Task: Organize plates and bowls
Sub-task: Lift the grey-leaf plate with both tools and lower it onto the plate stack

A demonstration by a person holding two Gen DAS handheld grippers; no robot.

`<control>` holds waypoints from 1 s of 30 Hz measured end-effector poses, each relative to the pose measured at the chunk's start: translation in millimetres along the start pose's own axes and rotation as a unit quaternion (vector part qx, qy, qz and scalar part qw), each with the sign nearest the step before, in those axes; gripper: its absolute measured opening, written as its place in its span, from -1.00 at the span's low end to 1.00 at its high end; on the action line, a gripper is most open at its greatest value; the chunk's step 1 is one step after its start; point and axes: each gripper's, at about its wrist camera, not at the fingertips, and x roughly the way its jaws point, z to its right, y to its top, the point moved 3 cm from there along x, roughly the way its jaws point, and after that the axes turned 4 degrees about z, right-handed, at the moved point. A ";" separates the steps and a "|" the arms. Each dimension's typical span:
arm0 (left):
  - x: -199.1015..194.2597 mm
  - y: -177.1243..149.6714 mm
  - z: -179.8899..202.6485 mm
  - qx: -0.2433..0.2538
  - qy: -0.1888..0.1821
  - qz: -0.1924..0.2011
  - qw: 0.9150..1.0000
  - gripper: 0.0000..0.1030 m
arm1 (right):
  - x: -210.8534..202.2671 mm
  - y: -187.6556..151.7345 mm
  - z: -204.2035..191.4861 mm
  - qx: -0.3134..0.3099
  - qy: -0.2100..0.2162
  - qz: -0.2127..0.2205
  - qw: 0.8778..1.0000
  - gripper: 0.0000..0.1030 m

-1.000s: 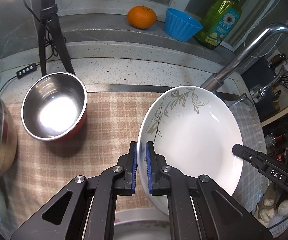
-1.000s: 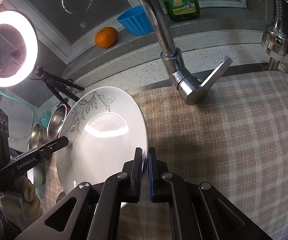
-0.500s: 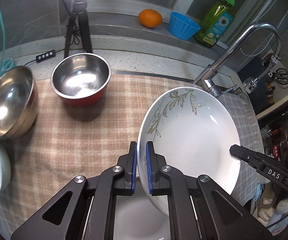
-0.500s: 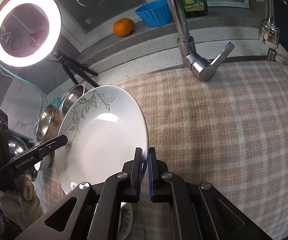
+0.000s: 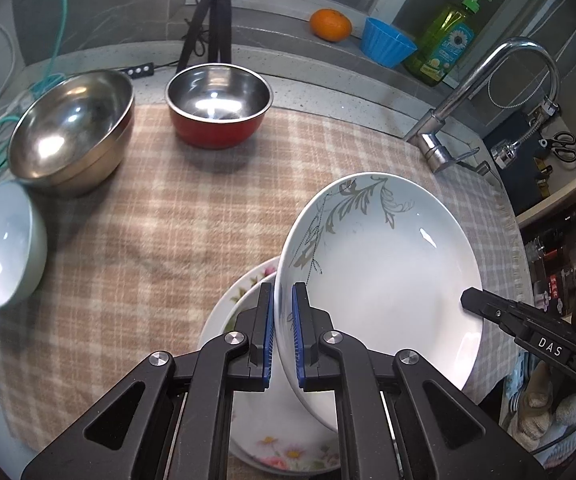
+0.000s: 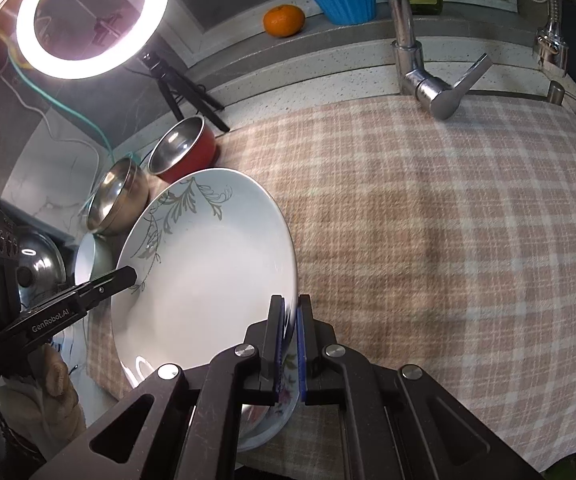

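White leaf-patterned plate (image 5: 380,264) over one floral plate (image 5: 244,300); perhaps three bowls (image 5: 218,106).

3 bowls (image 5: 72,132) crowd the left; checked cloth (image 6: 448,240) lies bare rightward.

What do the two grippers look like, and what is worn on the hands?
Both grippers, left and right, are matte black, with triangular cut-outs, silver screws and blue pads. The left is lettered "GenRobot.AI", the right "DAS". Both hands wear beige knitted gloves.

Floral plate (image 5: 256,300) mostly hidden under leaf-pattern plate (image 5: 380,272).
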 end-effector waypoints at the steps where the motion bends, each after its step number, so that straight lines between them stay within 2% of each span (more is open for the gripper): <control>1: -1.6 -2.6 -1.7 -0.002 0.000 0.000 1.000 -0.86 | 0.1 -1.4 -1.2 -0.002 0.000 -0.001 1.000 -0.90; 15: -9.1 -41.1 -22.2 -0.025 0.011 -0.016 1.000 -0.87 | 13.0 -29.5 -14.5 -0.015 0.004 -0.030 0.999 -0.90; 30: -5.4 -57.5 -33.5 -0.035 0.020 -0.026 0.999 -0.86 | 28.4 -42.4 -18.3 -0.027 -0.004 -0.051 0.998 -0.89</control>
